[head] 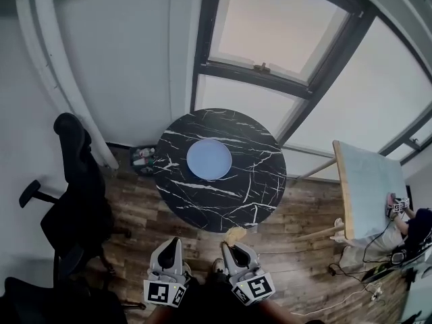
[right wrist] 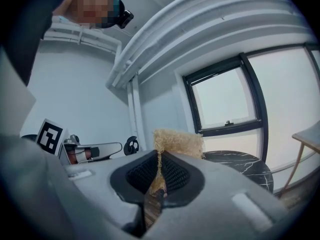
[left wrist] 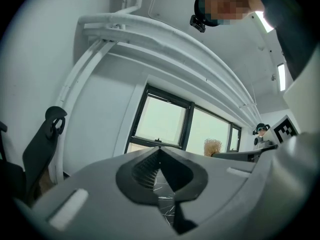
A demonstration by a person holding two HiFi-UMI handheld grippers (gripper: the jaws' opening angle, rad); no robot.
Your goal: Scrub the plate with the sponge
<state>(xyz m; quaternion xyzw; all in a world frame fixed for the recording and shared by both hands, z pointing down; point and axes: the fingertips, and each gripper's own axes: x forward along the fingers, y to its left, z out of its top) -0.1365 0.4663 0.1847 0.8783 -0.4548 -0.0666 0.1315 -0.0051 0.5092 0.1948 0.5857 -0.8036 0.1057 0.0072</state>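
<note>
A pale blue plate lies near the middle of the round black marble table. Both grippers hang low in the head view, well short of the table. My right gripper is shut on a tan fibrous sponge, which sticks out past its fingertips; in the right gripper view the sponge is pinched between the jaws. My left gripper is shut with nothing in it; its jaws meet, and a sliver of the table's marble shows below them.
A black office chair stands left of the table. A small bin with bottles sits on the wooden floor at the table's left edge. A light wooden-edged table stands at right, with cables on the floor. Large windows lie beyond.
</note>
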